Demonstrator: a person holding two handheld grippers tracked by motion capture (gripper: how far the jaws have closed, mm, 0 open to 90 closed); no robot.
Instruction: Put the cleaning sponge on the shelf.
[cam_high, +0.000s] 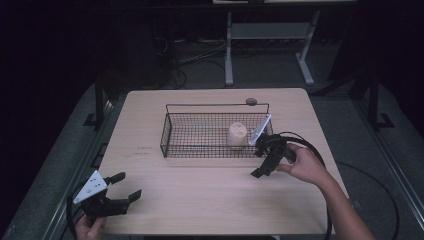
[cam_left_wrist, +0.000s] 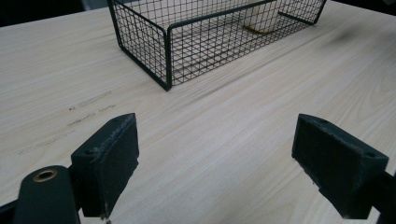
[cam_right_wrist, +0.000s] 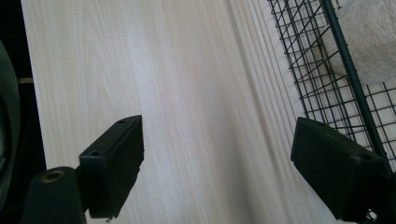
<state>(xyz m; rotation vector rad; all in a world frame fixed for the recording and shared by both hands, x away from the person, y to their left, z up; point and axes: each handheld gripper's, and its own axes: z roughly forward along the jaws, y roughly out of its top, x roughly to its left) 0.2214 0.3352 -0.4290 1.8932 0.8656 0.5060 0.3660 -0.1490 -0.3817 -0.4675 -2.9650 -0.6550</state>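
Note:
A black wire basket (cam_high: 200, 145) stands in the middle of the wooden table (cam_high: 200, 200). Inside it, at the right end, sits a cream cylinder-shaped object (cam_high: 237, 134), upright. My right gripper (cam_high: 259, 157) is open just outside the basket's right front corner, empty. In the right gripper view the basket wall (cam_right_wrist: 345, 70) runs beside the right jaw, with the cream object (cam_right_wrist: 369, 37) behind the mesh. My left gripper (cam_high: 128, 186) is open and empty near the table's front left edge. From the left gripper view the basket (cam_left_wrist: 168, 56) and cream object (cam_left_wrist: 264, 23) lie ahead.
A small round dark disc (cam_high: 251, 101) lies on the table behind the basket. Faint pencil-like marks (cam_high: 142, 150) show left of the basket. A metal stand (cam_high: 270, 35) and cables are on the floor beyond the table's far edge.

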